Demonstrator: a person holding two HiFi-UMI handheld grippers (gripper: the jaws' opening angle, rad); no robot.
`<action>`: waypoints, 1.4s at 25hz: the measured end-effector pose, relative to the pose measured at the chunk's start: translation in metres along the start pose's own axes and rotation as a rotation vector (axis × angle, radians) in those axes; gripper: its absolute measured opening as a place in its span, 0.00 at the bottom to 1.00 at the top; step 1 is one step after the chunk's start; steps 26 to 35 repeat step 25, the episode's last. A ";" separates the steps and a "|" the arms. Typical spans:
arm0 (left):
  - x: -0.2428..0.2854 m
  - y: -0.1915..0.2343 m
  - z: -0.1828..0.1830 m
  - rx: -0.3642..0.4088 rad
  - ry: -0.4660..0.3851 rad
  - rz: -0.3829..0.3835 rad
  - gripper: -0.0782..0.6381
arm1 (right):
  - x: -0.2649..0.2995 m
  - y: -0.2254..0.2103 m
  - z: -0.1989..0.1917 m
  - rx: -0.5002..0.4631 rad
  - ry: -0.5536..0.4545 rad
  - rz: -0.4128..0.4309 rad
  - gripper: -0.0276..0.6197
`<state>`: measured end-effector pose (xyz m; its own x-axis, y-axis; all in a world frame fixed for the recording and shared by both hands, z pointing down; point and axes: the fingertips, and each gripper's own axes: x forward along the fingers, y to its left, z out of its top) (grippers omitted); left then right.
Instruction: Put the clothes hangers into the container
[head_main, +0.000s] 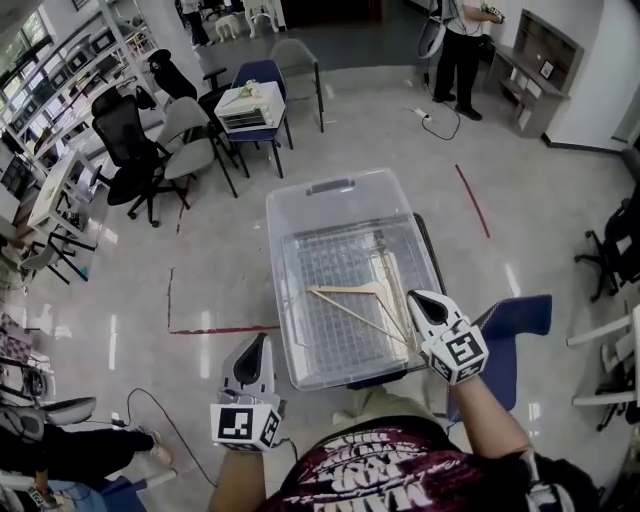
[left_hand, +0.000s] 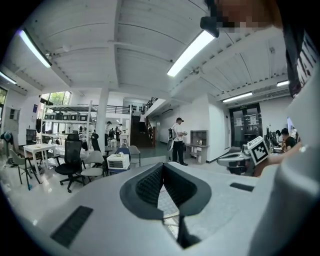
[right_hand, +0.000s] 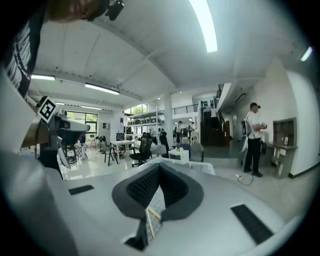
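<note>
Below right jaws: pale wooden clothes hangers (head_main: 365, 300) lie inside clear plastic container (head_main: 330, 185) | right gripper (head_main: 420, 298): closed, empty | left gripper (head_main: 258, 342): closed, empty, container beside | progress: no hangers visible outside, likely finished

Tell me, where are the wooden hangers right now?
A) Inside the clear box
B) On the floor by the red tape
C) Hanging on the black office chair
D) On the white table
A: in the head view the wooden hangers lie on the bottom of the clear container, not on the floor, a chair or a table.
</note>
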<state>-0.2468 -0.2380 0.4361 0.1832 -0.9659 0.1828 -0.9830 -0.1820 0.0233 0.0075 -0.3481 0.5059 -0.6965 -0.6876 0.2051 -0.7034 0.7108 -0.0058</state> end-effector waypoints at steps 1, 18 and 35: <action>-0.007 0.002 0.000 -0.007 -0.003 0.005 0.12 | -0.011 0.006 0.013 -0.016 -0.030 -0.003 0.05; -0.083 -0.003 0.016 0.006 -0.103 -0.038 0.12 | -0.105 0.066 0.068 -0.079 -0.086 -0.069 0.05; -0.098 -0.009 0.004 0.013 -0.112 -0.060 0.12 | -0.109 0.090 0.068 -0.097 -0.089 -0.057 0.05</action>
